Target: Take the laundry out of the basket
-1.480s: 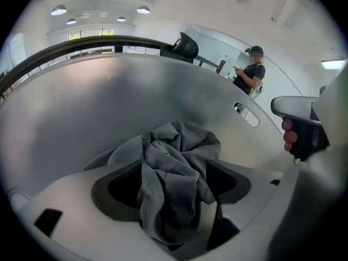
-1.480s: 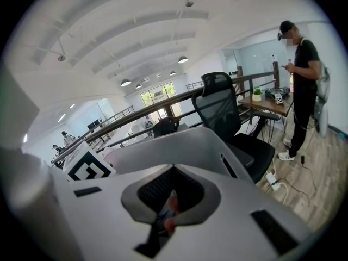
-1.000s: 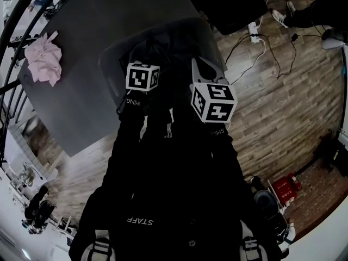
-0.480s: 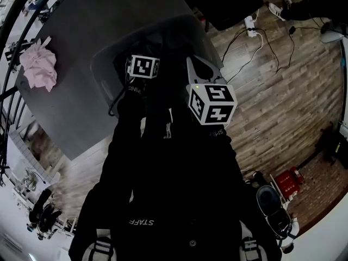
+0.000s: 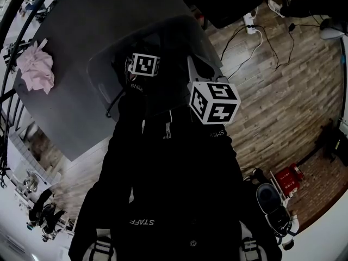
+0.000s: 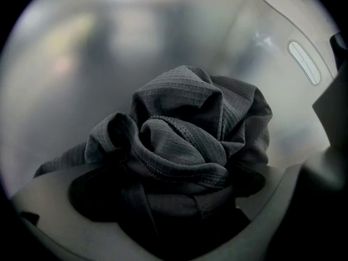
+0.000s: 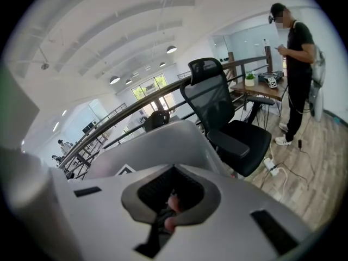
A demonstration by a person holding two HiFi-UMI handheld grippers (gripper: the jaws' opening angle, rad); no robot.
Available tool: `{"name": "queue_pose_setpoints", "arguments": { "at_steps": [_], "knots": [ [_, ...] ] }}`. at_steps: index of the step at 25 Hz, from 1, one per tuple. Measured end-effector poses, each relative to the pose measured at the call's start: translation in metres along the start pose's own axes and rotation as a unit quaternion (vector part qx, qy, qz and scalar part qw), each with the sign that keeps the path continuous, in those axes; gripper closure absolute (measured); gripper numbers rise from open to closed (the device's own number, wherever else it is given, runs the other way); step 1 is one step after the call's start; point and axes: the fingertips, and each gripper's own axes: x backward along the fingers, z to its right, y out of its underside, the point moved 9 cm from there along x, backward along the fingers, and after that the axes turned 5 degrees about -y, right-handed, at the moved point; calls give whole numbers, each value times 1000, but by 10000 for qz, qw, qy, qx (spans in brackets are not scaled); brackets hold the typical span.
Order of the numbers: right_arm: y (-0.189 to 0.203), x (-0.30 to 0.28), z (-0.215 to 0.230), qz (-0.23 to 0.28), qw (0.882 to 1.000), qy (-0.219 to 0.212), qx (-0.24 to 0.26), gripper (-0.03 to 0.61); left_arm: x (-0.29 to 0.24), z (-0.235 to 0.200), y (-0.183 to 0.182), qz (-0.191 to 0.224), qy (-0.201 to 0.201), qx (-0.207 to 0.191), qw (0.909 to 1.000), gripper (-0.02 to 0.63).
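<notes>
Laundry (image 6: 179, 140) in basket (image 5: 103, 78); left gripper (image 5: 143, 64) lowered, jaws opened wide.

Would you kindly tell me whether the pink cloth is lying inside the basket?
No, the pink cloth lies on the grey table, apart from the basket.

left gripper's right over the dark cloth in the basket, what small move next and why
Probably lower the left gripper slightly and close: its jaws have just been opening and straddle the crumpled dark garment in the basket, not pinching it.
</notes>
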Motion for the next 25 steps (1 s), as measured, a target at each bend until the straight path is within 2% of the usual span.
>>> {"name": "queue_pose_setpoints", "arguments": {
  "at_steps": [4, 7, 14, 20, 25],
  "knots": [
    [-2, 0, 2, 56, 10000, -67, -44, 565, 5, -3, -5, -195, -192, -107, 9996, 51],
    [-1, 3, 2, 88, 9999, -61, -49, 565, 11, 7, -7, -244, -55, -113, 9996, 217],
    [-1, 17, 2, 228, 9997, 3, -105, 565, 33, 5, -7, -68, 132, 220, 9996, 442],
    [0, 38, -1, 413, 9990, 54, -184, 565, 67, 12, -6, 165, 207, 244, 9994, 463],
    [-1, 58, -6, 636, 9978, 50, -165, 565, 105, 25, -6, 599, 277, 204, 9976, 469]
  ]
}}
